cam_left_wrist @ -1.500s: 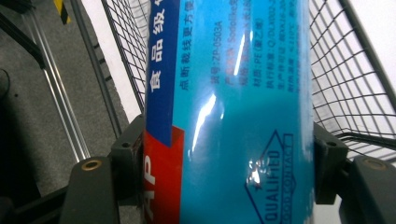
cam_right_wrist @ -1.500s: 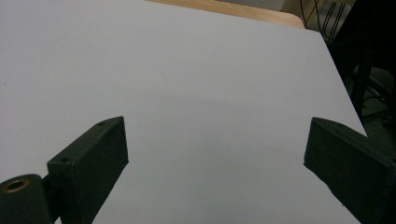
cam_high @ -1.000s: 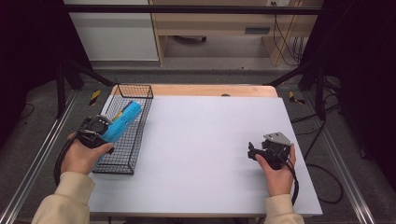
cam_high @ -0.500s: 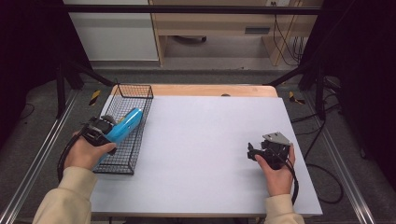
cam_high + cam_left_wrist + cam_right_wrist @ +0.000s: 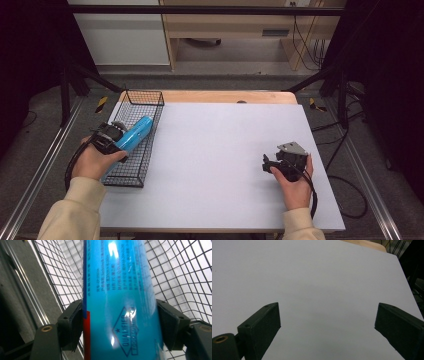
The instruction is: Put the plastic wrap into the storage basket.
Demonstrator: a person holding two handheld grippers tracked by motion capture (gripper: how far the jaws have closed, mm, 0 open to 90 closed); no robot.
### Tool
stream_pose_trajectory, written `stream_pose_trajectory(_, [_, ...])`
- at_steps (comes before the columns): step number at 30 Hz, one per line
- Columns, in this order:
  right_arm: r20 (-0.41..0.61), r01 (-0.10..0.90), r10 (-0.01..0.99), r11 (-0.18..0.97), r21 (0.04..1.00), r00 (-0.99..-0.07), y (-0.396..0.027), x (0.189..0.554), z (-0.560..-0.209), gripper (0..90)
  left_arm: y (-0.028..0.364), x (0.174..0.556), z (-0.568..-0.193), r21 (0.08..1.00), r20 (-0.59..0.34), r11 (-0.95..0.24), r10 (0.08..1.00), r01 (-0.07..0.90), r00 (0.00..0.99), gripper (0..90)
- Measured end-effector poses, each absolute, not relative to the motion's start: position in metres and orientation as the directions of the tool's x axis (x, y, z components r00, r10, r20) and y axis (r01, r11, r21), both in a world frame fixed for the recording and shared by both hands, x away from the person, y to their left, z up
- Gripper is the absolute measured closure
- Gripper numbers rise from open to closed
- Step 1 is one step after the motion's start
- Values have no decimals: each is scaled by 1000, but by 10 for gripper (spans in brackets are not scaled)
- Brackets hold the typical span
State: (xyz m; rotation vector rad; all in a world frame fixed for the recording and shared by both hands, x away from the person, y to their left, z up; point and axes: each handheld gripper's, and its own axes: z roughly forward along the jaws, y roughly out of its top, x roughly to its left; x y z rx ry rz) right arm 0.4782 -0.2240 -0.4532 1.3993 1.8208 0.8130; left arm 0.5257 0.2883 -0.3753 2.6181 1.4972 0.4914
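a person's left gripper [image 5: 111,136] is lowering a blue tube [image 5: 136,133] into the wire basket [image 5: 150,97], jaws just easing apart around it; best letting it settle flat before withdrawing. the right gripper [image 5: 268,163] is waiting on the desk [image 5: 220,150], jaws spread, empty.

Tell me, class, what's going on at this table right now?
A person holds a gripper in each hand. The left gripper has a blue tube between its jaws, over the wire basket at the table's left edge. Its jaws have just been opening a little, with the tube between them, so it may be letting go. The right gripper rests open on the table, holding nothing.
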Motion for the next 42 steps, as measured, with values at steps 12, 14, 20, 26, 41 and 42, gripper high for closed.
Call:
stream_pose_trajectory(12, [-138, 475, 980, 192, 859, -146, -225, 461, -441, 52, 266, 484, -329, 622, 242, -549, 813, 558, 530, 97])
stream_pose_trajectory(14, [-133, 459, 981, 183, 869, -139, -227, 452, -439, 51, 255, 476, -329, 681, 211, -532, 800, 503, 561, 80])
stream_pose_trajectory(20, [-141, 440, 982, 181, 879, -124, -235, 427, -437, 38, 235, 461, -342, 771, 165, -495, 763, 401, 625, 54])
stream_pose_trajectory(26, [-117, 416, 982, 170, 893, -151, -240, 412, -435, 33, 216, 449, -359, 826, 127, -453, 730, 336, 671, 48])
stream_pose_trajectory(41, [-107, 437, 980, 171, 883, -167, -246, 404, -437, 35, 154, 447, -400, 803, 167, -555, 558, 216, 813, 55])
stream_pose_trajectory(42, [-106, 442, 980, 172, 880, -171, -246, 403, -437, 35, 153, 447, -404, 797, 165, -564, 548, 217, 820, 55])
